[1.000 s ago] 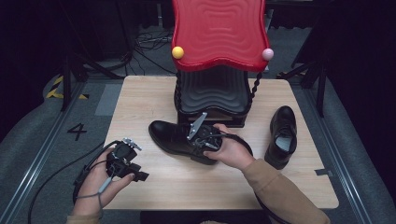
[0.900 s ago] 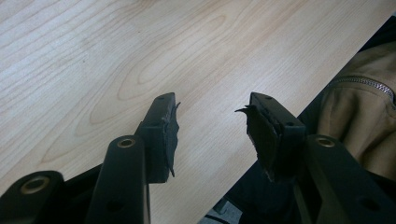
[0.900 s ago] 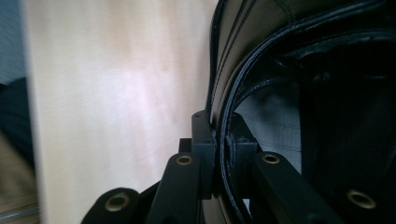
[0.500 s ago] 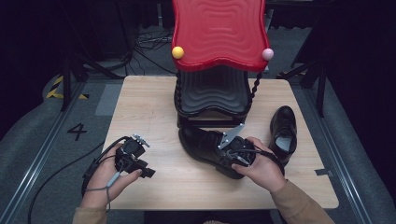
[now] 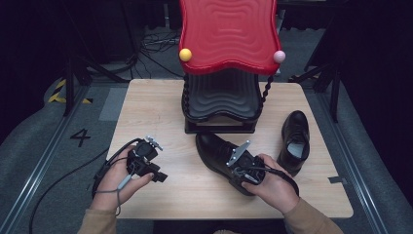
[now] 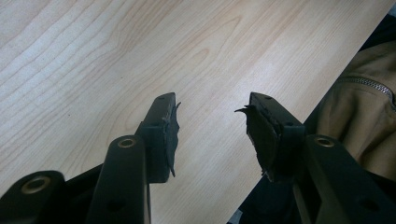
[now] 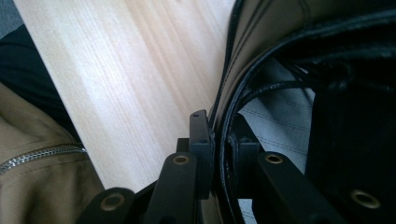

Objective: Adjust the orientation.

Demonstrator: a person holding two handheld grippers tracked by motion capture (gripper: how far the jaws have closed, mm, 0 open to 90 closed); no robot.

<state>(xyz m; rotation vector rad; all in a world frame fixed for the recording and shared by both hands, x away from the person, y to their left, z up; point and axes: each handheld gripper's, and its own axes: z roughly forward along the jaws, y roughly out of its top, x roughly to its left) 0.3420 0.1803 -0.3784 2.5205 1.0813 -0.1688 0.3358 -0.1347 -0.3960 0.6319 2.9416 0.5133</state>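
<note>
Two black shoes (image 5: 221, 156) (image 5: 296, 139), one in right tongs (image 5: 239, 168)

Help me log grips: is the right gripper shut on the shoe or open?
Shut on it: the right gripper has one jaw either side of the black shoe collar.

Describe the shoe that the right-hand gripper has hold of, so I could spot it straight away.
Start at the tall red and black stand at the back of the wooden table. Just in front of its base lies a black leather shoe, toe toward the stand. Unlike the other shoe standing free to its right, this one has the right gripper clamped on its collar.
</note>
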